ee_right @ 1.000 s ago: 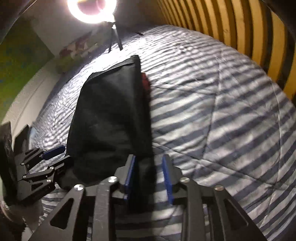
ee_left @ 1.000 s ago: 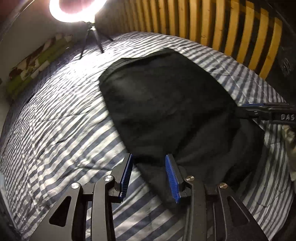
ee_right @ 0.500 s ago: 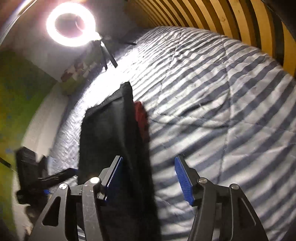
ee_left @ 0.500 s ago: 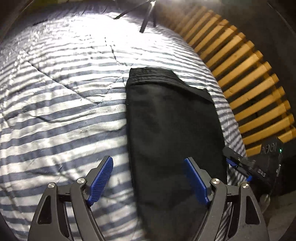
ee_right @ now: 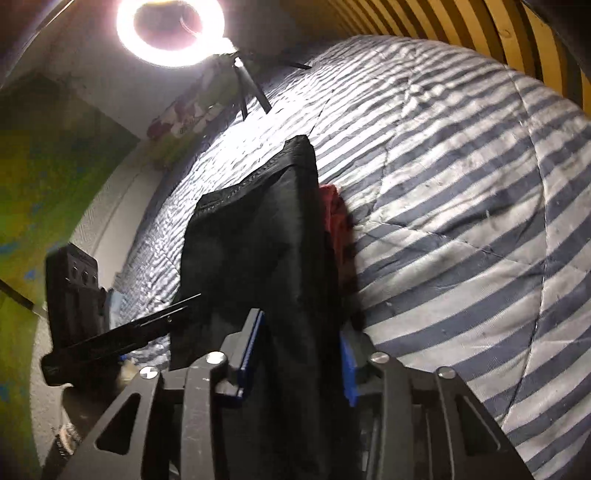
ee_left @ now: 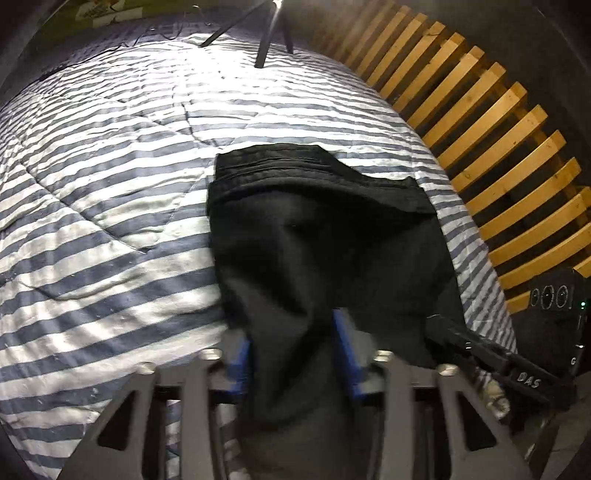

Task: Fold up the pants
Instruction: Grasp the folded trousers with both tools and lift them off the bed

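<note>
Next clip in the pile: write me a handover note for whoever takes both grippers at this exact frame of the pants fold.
Left gripper: fingers set either side of a bunch of the black pants at their near end; blurred, so a firm pinch cannot be confirmed.
Right gripper: fingers straddle the pants' near edge on the other side, with cloth between them; grip also unconfirmed.
Pants lie on the striped quilt, waistband at the far end, already narrowed into one long panel. A red patch shows at one edge.
Ring light stands at the quilt's far end.
Left: fold the near end toward the waistband, then flatten.
</note>
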Tool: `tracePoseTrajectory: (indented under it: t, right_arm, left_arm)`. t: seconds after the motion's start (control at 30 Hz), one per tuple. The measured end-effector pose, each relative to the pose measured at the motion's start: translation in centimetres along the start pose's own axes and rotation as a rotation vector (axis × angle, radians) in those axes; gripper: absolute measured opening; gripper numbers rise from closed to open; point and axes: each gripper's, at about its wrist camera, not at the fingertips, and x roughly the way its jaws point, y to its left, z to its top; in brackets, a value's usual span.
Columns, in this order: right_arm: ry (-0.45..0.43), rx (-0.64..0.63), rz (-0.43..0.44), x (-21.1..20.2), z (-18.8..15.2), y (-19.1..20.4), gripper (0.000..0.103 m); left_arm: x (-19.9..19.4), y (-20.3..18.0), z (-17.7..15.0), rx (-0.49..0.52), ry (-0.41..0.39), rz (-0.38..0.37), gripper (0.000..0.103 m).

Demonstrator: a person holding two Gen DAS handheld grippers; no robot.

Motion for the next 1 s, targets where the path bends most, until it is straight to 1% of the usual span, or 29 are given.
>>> tracePoseTrajectory:
  t: [0.03, 0.07, 0.1, 0.13, 0.2, 0.3, 0.4, 0.5, 0.57, 0.73, 0.8, 0.9, 1.0]
  right_arm:
    - [0.001, 0.014, 0.014, 0.1, 0.1, 0.0, 0.026]
    - [-0.003, 0.028, 0.029, -0.2, -0.1, 0.0, 0.021]
    - [-0.011, 0.033, 0.041, -0.4, 0.0, 0.2, 0.019]
    - [-0.016, 0.028, 0.045, -0.7, 0.0, 0.4, 0.015]
    - [-0.031, 0.005, 0.04, -1.3, -0.2, 1.3, 0.013]
    - [-0.042, -0.032, 0.02, -1.8, -0.6, 3.3, 0.012]
    - [-0.047, -0.051, 0.04, -2.5, -1.1, 4.9, 0.011]
    - [-0.054, -0.099, 0.06, -3.3, -2.6, 7.9, 0.011]
    - [-0.053, -0.123, 0.075, -3.8, -3.9, 9.8, 0.011]
    - [-0.059, -0.231, 0.117, -4.3, -8.5, 17.1, 0.011]
    - [-0.05, -0.27, 0.154, -4.0, -10.6, 20.4, 0.011]
    - [-0.02, -0.291, 0.214, -3.1, -12.6, 24.3, 0.011]
    - [0.003, -0.346, 0.245, -2.0, -14.2, 29.4, 0.011]
  left_arm:
    - [-0.2, -0.1, -0.1, -0.006, -0.01, 0.003, 0.03]
    - [-0.5, -0.2, -0.2, -0.011, -0.027, 0.008, 0.025]
    - [-0.8, -0.4, -0.2, -0.012, -0.037, 0.011, 0.02]
    - [-1.2, -0.6, -0.3, -0.011, -0.048, 0.008, 0.018]
    - [-2.3, -0.8, -0.5, -0.008, -0.068, 0.002, 0.012]
    - [-4.6, -1.1, -1.1, -0.006, -0.092, -0.004, 0.009]
    - [-7.8, -1.0, -2.3, 0.005, -0.129, 0.012, 0.009]
    - [-11.7, -0.3, -3.9, -0.005, -0.173, 0.023, 0.008]
    - [-14.9, 0.9, -5.3, -0.018, -0.208, 0.038, 0.008]
    - [-24.1, 6.1, -9.6, -0.058, -0.277, 0.08, 0.008]
    - [-28.1, 8.8, -11.5, -0.081, -0.307, 0.09, 0.008]
    - [-32.9, 12.2, -13.9, -0.116, -0.348, 0.118, 0.008]
    - [-37.8, 15.4, -15.9, -0.137, -0.401, 0.156, 0.008]
